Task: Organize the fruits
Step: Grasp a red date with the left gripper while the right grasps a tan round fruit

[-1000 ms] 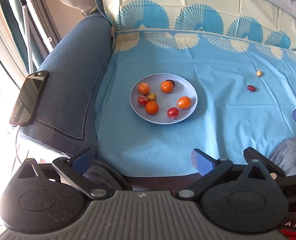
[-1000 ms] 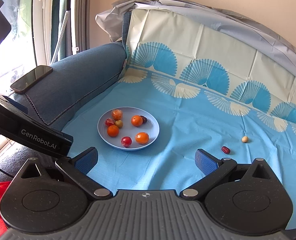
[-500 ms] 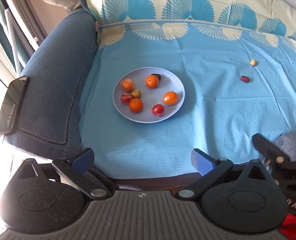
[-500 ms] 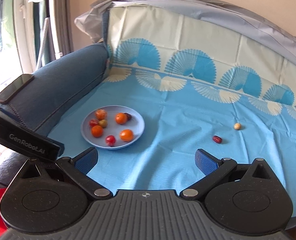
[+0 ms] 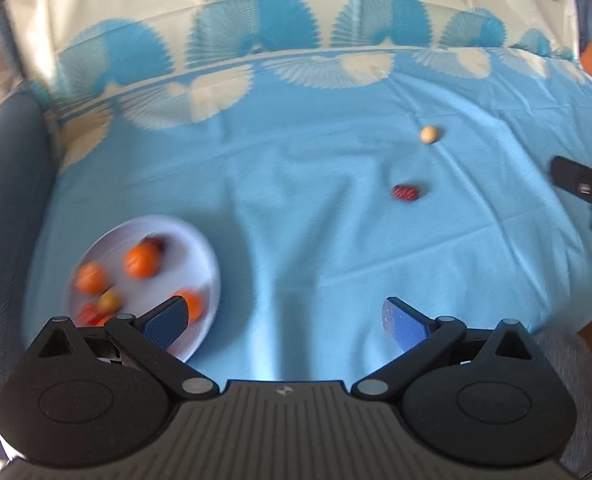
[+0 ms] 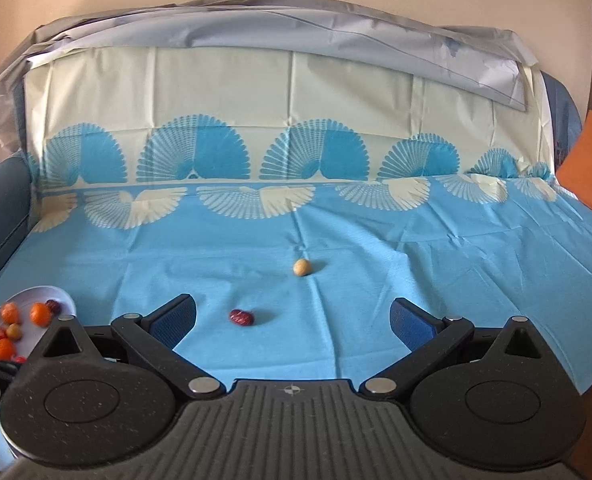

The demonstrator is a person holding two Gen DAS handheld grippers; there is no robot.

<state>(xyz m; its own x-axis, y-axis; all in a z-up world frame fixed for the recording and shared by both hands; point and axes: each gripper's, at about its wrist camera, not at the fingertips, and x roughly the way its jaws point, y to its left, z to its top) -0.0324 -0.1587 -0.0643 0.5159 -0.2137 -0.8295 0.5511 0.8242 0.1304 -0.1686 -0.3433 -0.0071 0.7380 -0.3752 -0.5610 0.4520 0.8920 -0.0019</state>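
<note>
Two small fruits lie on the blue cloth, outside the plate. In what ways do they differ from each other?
Colour: the red fruit is dark red, the beige fruit is pale tan.
Shape: the red fruit is oblong, lying on its side; the beige fruit is nearly round.
Place: in the right wrist view, the red fruit lies nearer the right gripper; the beige fruit lies farther back.
Both are small, rest apart on the cloth, and neither is held.

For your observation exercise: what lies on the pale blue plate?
The plate holds several small orange fruits, a dark red one and a yellowish one. Its near part is hidden behind the right gripper, so a full count is impossible.
</note>
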